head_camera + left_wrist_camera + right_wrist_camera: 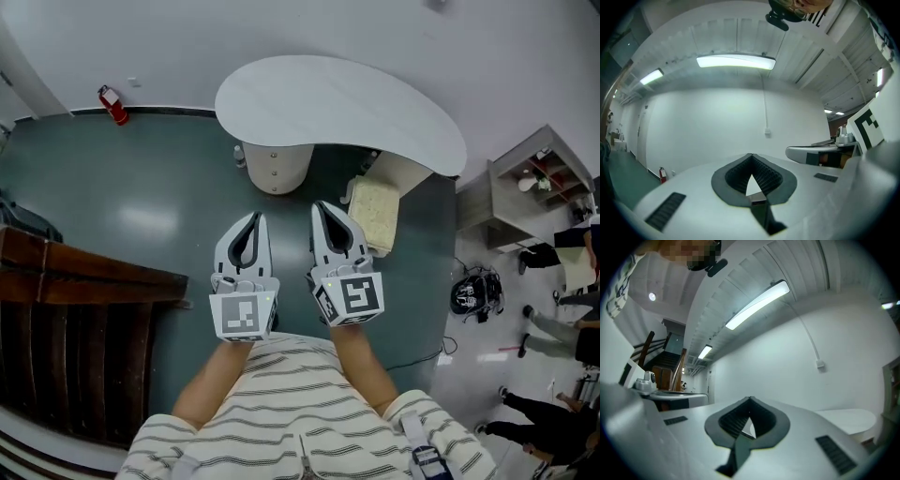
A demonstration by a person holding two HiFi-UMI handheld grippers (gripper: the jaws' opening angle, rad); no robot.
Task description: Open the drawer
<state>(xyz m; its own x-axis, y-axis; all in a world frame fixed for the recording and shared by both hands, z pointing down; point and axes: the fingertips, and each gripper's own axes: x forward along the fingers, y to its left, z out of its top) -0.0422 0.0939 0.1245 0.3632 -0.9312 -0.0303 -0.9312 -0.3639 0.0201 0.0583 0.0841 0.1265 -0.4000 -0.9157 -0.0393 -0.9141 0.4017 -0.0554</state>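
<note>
Both grippers are held side by side in front of the person's striped shirt, pointing level toward a white kidney-shaped table (337, 108). My left gripper (255, 217) is shut, its tips meeting with nothing between them, as the left gripper view (751, 155) also shows. The jaws of my right gripper (319, 205) are shut and empty too, tips touching in the right gripper view (750, 400). A beige unit (375, 214) stands under the table's right end, just beyond the right gripper. I cannot make out a drawer front on it.
The table rests on a round cream pedestal (275, 167). A red fire extinguisher (114, 105) stands at the far wall. Dark wooden stairs (84, 281) fill the left. At the right are a grey shelf unit (539, 187), a black helmet (473, 295) and people standing.
</note>
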